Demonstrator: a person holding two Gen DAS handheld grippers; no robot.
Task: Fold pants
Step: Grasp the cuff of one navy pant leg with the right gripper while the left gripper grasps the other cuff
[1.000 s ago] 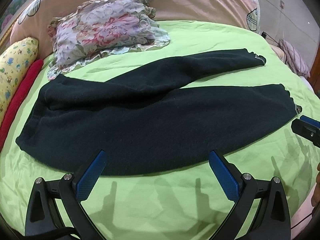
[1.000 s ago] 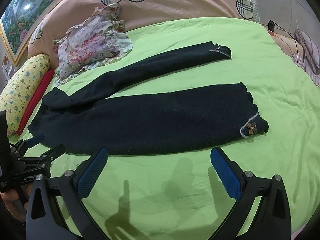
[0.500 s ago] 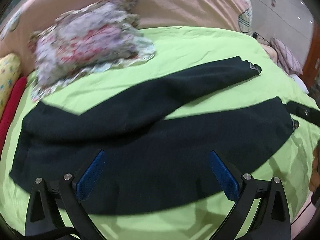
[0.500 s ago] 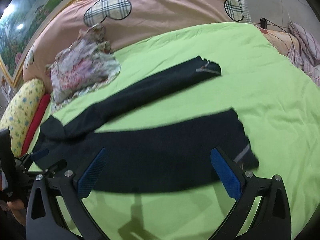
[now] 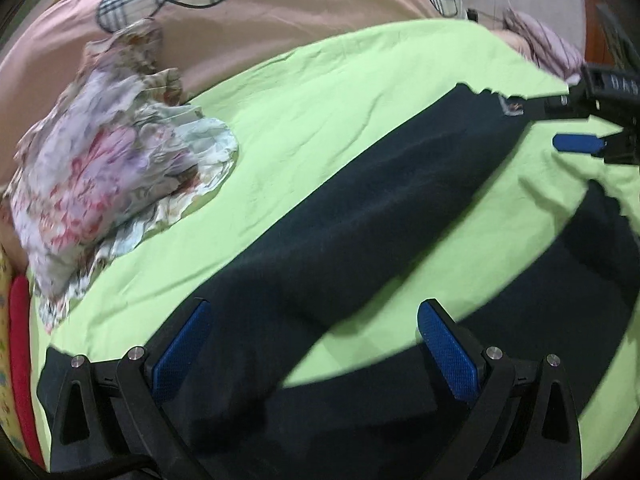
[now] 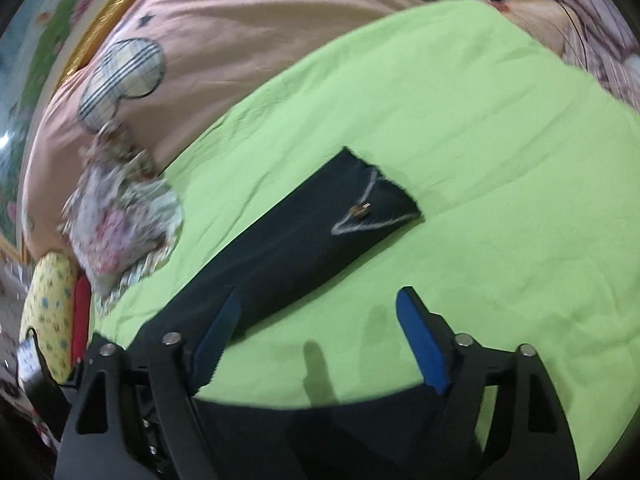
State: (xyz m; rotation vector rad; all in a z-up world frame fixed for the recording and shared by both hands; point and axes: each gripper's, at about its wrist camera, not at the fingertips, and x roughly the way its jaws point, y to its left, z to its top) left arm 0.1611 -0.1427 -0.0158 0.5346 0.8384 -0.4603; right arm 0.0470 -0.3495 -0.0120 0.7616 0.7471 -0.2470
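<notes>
You have one lime-green bedsheet point(image 5: 320, 112) under everything, bordered at the far side by one pink quilt point(image 5: 280, 4) with plaid heart patches. On the sheet lies one pair of dark pants point(image 5: 360, 216), spread flat with its two legs apart in a V and a wedge of bare green between them. In your right wrist view the far leg's cuff point(image 6: 376, 208) ends on open sheet, showing pale trim and one small metal ornament point(image 6: 362, 211); wide bare green lies to the right of that cuff and beyond it. One crumpled floral garment point(image 5: 112, 176) sits near the far leg's upper side, apart from it, beside one yellow patterned pillow point(image 6: 50, 312) and one red cushion point(image 6: 82, 316) at the sheet's left edge. Your left gripper point(image 5: 312, 344) hovers with its two blue-padded fingers spread wide, grasping nothing, over the crotch area where the legs meet. Your right gripper point(image 6: 316, 340) is likewise released, its fingers wide apart, above the sheet between the two legs, the left pad point(image 6: 216, 340) over the far leg's edge.
</notes>
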